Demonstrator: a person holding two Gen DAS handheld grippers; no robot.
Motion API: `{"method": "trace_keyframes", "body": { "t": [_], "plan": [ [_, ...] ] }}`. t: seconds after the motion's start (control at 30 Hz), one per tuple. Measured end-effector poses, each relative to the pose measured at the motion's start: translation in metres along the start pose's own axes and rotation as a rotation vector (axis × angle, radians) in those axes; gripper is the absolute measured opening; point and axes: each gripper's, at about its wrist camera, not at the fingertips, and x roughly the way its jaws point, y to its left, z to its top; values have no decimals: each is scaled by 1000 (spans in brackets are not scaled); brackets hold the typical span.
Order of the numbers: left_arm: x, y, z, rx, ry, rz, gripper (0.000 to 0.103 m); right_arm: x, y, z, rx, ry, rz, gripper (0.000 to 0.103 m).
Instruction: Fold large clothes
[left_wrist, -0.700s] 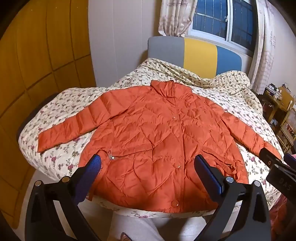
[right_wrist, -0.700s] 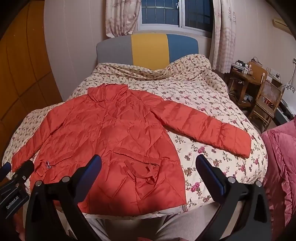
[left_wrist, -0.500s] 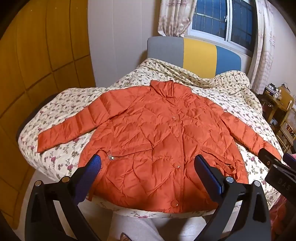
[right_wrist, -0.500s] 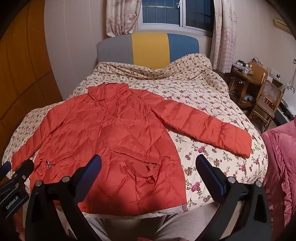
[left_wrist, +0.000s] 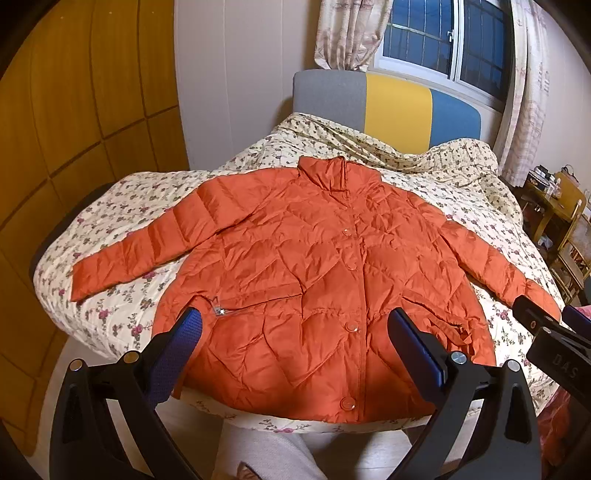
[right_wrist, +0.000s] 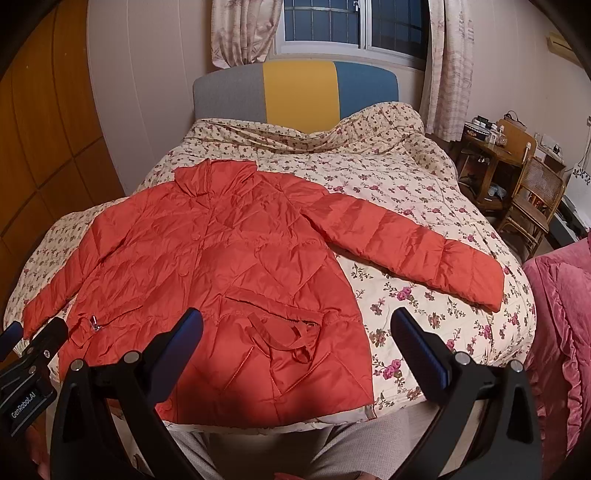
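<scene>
Floral bedding covers a bed that fills the room from a wooden wardrobe wall on one side to a grey, yellow and blue headboard under a curtained window at the far end. An orange quilted jacket lies face up and buttoned across the bed's near half, collar toward the headboard, hem at the near edge, both sleeves spread out toward the side edges. A loose drawstring sits over its lower pocket. The left claw hangs above the hem with its jaws wide apart and nothing between them; the right claw is likewise spread wide and empty, over the jacket's lower corner. Neither touches the fabric. A person's grey-trousered legs stand against the bed's near edge. Beyond the bed's far side stand a cluttered wooden desk and a cane chair, with a pink quilted cover just off the near corner.
</scene>
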Motion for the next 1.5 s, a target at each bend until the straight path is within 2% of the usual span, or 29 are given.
{"method": "trace_keyframes", "body": {
  "t": [1.5],
  "plan": [
    [5, -3, -4, 16, 19, -15, 100, 10, -1, -1, -4, 36, 5, 101]
  ]
}}
